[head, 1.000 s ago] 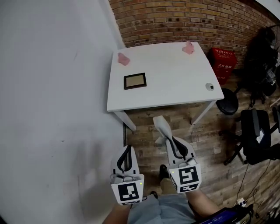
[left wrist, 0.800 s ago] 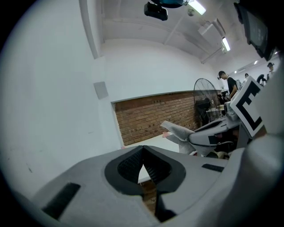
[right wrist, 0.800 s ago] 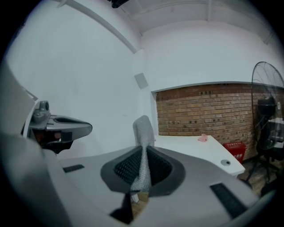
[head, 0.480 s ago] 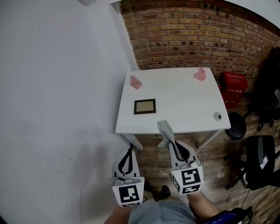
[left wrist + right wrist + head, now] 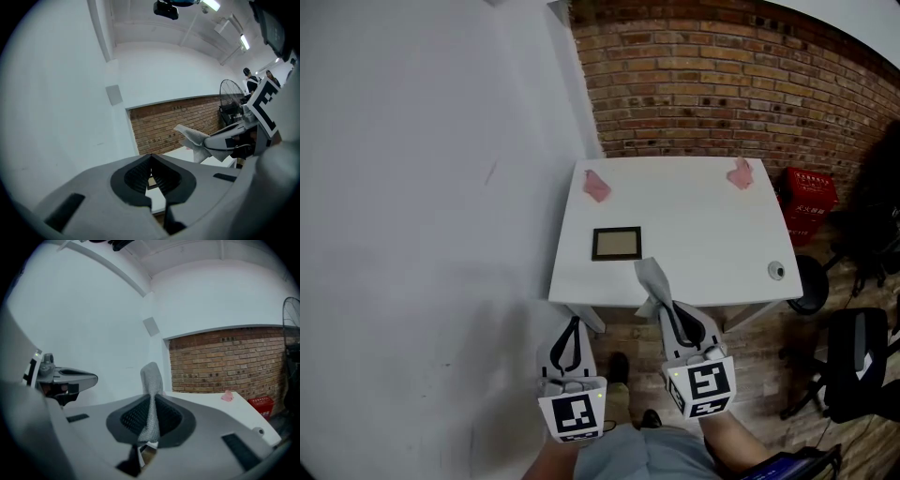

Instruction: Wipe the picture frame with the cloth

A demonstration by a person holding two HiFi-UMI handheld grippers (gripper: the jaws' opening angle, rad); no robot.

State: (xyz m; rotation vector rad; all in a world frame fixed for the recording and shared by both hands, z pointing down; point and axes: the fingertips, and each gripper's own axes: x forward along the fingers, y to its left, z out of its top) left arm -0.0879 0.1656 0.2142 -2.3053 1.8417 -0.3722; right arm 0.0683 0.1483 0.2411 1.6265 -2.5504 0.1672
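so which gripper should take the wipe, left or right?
Right. The right gripper is shut on the cloth, which points toward the picture frame. The left gripper is shut and empty, so it would likely need a handover first.

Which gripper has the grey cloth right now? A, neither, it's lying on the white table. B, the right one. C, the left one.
B: the right gripper has its jaws closed on the grey cloth, which sticks up beyond them; the left gripper has its jaws meeting at the tips with nothing between.
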